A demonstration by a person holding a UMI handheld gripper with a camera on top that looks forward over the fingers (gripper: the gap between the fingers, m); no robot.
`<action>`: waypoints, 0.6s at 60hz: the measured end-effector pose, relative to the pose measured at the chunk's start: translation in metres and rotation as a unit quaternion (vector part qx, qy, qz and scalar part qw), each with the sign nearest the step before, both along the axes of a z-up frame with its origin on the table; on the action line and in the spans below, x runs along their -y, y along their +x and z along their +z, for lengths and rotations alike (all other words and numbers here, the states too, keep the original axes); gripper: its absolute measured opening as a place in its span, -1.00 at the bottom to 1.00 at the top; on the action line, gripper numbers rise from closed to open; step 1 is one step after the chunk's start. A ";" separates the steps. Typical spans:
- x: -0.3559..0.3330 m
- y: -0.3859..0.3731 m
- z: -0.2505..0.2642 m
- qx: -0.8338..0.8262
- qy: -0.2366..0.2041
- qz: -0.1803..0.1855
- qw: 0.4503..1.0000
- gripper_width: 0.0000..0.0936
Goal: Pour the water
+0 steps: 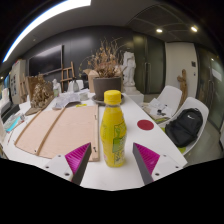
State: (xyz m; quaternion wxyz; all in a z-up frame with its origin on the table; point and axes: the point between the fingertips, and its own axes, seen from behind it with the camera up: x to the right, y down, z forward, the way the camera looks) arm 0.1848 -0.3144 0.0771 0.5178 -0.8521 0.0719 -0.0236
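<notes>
Magenta pads [78,157] nearest of all, one on each inner face of the gripper [112,165], spread wide apart and pressing on nothing. Between the two fingers, upright on the white table [150,140]: a yellow bottle [113,130] with a yellow cap, a printed label round its middle, clear space at either side of it. Bottle base just ahead of the fingertips, resting on the table alone.

Left of the bottle, flat on the table, a large tan wooden board [58,130], its near corner reaching almost to the left finger. Right of the bottle and a little further off, a small dark red disc [145,125] lying on the tabletop. Further right, past the table's edge, a white chair [190,122] with a black bag [184,129] on its seat.

Behind the bottle, mid-table, a dark planter [105,85] of dried brown stems, with white cups or jars close by, too small to tell apart. Right of the planter, a white bust [129,68]. Beyond everything, a dark wall, and a long curved strip of ceiling light [45,22] overhead.
</notes>
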 end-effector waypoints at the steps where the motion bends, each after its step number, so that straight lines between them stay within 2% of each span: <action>1: -0.005 0.006 -0.001 -0.001 0.002 -0.001 1.000 0.81; 5: -0.021 0.011 -0.011 -0.001 0.012 -0.003 1.000 0.79; 10: -0.037 0.012 -0.022 0.006 0.020 0.002 1.000 0.60; 13: -0.043 0.013 -0.028 0.013 0.021 0.001 1.000 0.40; 17: -0.049 0.013 -0.030 0.016 0.032 -0.006 0.999 0.02; 22: -0.050 0.015 -0.028 0.019 0.034 -0.005 0.999 -0.08; 31: -0.050 0.020 -0.027 0.041 0.026 -0.012 0.999 -0.44; 36: -0.048 0.010 -0.018 0.041 0.024 -0.002 0.999 -0.44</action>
